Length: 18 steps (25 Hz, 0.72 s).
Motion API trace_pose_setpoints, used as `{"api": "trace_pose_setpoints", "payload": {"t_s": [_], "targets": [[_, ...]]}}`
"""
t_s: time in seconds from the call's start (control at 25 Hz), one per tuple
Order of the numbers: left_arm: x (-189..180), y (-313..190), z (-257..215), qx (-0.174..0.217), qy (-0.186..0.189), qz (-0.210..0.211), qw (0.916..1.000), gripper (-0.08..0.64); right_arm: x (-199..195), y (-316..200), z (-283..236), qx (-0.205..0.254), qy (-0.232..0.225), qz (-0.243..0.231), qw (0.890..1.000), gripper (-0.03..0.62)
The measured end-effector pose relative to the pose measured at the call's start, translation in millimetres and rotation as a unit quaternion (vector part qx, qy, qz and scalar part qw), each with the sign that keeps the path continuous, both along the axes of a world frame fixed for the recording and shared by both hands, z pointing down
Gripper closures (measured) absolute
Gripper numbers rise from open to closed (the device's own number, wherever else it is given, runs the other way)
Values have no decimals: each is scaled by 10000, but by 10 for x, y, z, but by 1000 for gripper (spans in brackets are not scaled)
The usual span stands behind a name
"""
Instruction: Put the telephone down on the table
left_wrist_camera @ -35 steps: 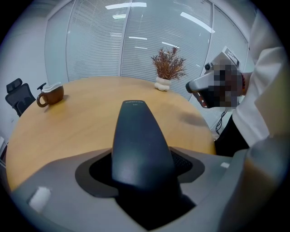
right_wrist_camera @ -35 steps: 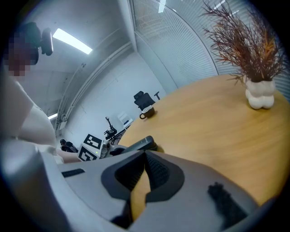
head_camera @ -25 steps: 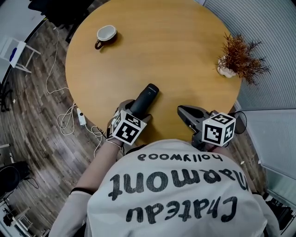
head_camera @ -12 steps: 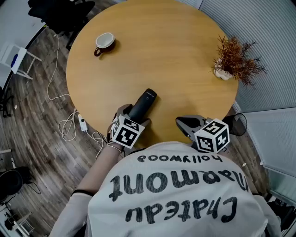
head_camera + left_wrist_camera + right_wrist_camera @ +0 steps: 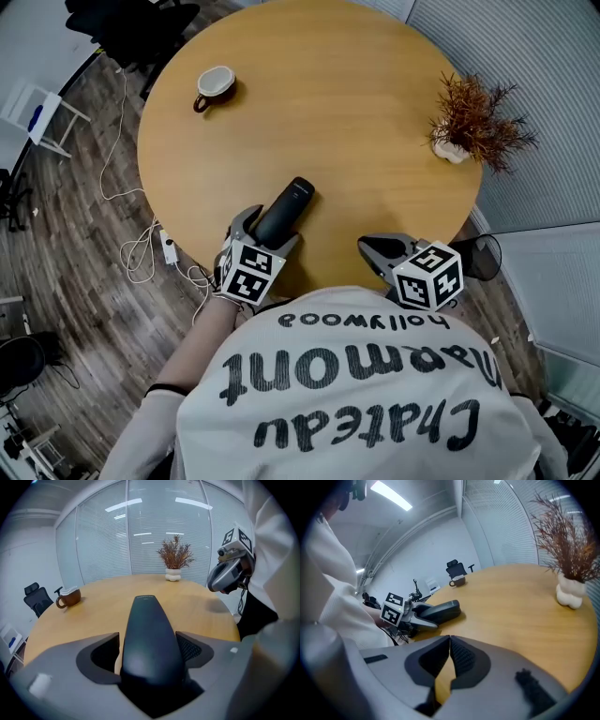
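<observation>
From above, the phone (image 5: 283,211) lies flat on the table (image 5: 356,112) near its near edge, between the spread jaws of your left gripper (image 5: 269,228). Your right gripper (image 5: 367,247) hovers to the right, well apart from it.

In the left gripper view, your jaws have just been opening and stand released, with the phone between them.

In the right gripper view, your jaws are pressed together with nothing between them.

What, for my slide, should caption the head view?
Left gripper, jaws just opened, straddles the phone lying on the table; right gripper shut.
</observation>
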<state>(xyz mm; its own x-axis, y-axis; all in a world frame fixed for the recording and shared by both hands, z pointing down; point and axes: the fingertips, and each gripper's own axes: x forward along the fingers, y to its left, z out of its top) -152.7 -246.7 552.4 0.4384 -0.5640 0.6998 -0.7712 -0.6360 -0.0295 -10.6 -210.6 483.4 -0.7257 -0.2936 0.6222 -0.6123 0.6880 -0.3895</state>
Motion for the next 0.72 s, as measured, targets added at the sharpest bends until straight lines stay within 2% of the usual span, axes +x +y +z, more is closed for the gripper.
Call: {"api": "trace_pose_setpoints", "payload": {"t_s": [0.24, 0.32, 0.4, 0.52, 0.72], "targets": [[5, 25, -131, 418, -189, 9, 9989, 178, 204, 117, -29, -73, -194, 134, 9997, 577], [-41, 19, -213, 540, -201, -128, 9983, 178, 292, 124, -89, 32, -194, 126, 9997, 577], [-77, -16, -385, 755, -75, -401, 9963, 183, 415, 121, -144, 164, -195, 188, 9995, 577], [-78, 17, -642, 966, 339, -856, 9911, 229, 663, 173, -191, 207, -255, 439, 9985, 575], [-27, 125, -697, 785, 631, -1260, 9869, 267, 1112, 218, -296, 85, -705, 1031, 9921, 577]]}}
